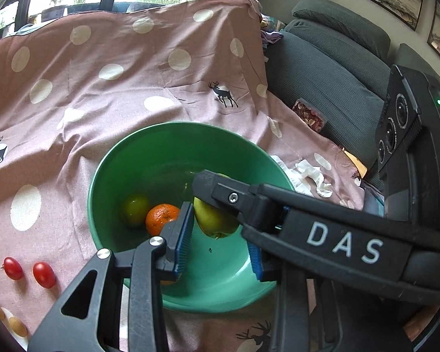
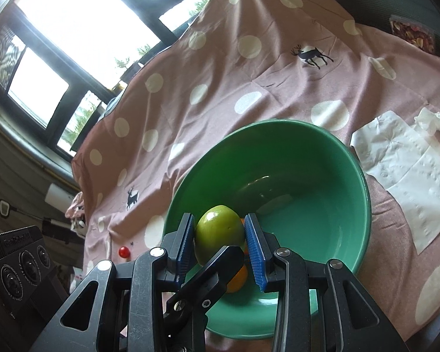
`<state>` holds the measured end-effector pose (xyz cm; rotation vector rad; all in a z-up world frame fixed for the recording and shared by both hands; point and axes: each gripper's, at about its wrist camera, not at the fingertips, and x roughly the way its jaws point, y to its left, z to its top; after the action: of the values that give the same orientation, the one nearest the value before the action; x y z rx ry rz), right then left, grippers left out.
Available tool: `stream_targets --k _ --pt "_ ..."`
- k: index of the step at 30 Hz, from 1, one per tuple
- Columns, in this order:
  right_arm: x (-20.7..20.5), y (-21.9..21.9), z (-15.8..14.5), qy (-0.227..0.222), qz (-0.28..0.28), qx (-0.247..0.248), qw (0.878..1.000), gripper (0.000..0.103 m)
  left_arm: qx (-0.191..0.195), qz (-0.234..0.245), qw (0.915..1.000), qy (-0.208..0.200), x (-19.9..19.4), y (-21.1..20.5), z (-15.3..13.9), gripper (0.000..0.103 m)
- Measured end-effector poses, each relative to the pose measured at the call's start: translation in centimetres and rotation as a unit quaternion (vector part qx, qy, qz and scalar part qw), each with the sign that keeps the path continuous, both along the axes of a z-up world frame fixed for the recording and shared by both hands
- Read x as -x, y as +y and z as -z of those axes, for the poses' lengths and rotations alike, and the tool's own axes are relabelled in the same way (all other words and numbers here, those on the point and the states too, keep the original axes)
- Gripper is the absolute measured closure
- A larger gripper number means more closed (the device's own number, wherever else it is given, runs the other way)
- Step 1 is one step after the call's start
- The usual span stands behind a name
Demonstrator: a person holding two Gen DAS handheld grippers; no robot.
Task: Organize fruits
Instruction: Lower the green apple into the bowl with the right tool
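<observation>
A green bowl (image 1: 173,146) stands on a pink spotted cloth; it also shows in the right wrist view (image 2: 322,158). Inside lie an orange mandarin (image 1: 161,217) and a small green fruit (image 1: 135,209). My right gripper (image 2: 220,239) is shut on a green apple (image 2: 218,234) and holds it over the bowl. In the left wrist view the right gripper reaches in from the right with the apple (image 1: 214,220). My left gripper (image 1: 220,249) is open over the bowl's near side, its blue pads (image 1: 184,234) beside the apple.
Several red cherry tomatoes (image 1: 44,274) and pale oval fruits (image 1: 17,325) lie on the cloth left of the bowl. White tissues (image 2: 407,170) lie to the right. A dark sofa (image 1: 322,67) with a snack packet (image 1: 309,116) stands behind.
</observation>
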<state>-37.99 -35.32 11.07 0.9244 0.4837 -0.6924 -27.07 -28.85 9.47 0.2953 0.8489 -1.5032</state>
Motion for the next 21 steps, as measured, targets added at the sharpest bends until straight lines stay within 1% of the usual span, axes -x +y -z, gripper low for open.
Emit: stream_targets --k 14,21 --pt "0.0 -0.5 0.7 0.024 0.015 -0.007 1.000 0.065 -0.009 0.010 0.9997 0.019 0.0 -0.7 1.0 0.069" --pt "0.0 -0.5 0.8 0.032 0.019 -0.007 0.999 0.065 -0.011 0.012 0.9996 0.023 0.0 -1.0 1.1 0.069"
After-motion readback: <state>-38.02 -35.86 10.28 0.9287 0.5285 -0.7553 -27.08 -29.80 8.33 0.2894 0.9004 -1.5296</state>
